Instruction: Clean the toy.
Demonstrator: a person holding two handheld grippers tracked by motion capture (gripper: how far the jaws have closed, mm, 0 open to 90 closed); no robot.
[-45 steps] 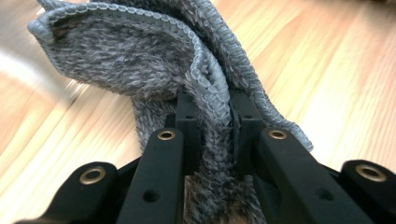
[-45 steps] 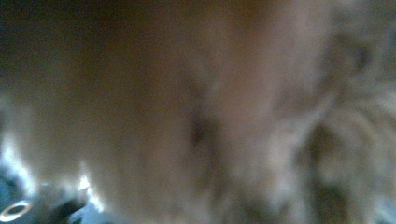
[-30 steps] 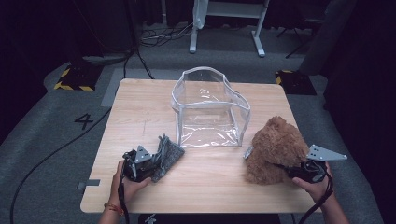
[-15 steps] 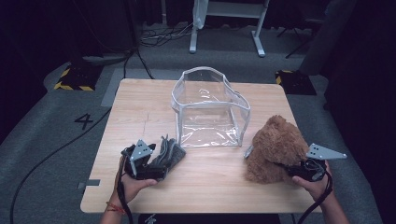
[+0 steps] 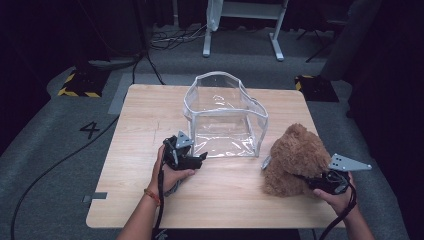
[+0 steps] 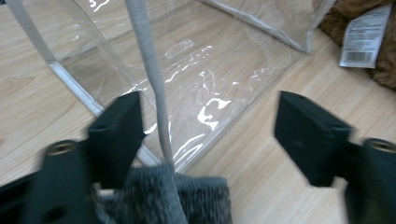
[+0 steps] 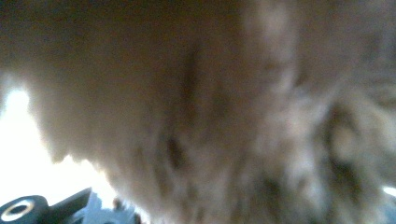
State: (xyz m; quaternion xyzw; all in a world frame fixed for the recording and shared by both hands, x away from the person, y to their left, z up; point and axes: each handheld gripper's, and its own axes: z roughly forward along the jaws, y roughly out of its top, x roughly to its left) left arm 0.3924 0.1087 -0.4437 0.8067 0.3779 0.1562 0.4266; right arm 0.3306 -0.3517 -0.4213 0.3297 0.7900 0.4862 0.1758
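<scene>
Item: clear plastic bag, open-topped, upright at the table's centre toward the far edge.

Item: left gripper, now just before the bag's near-left corner, closer than a second ago. Jaws have just been opening, then narrowing a little; they stand apart, gripping nothing. Grey knitted cloth lies under them, released. Judged: regrasp pending.

Item: brown plush bear, near-right corner. Right gripper unmoved, buried in fur, apparently clamped.

Room: near edge between hands free.
</scene>
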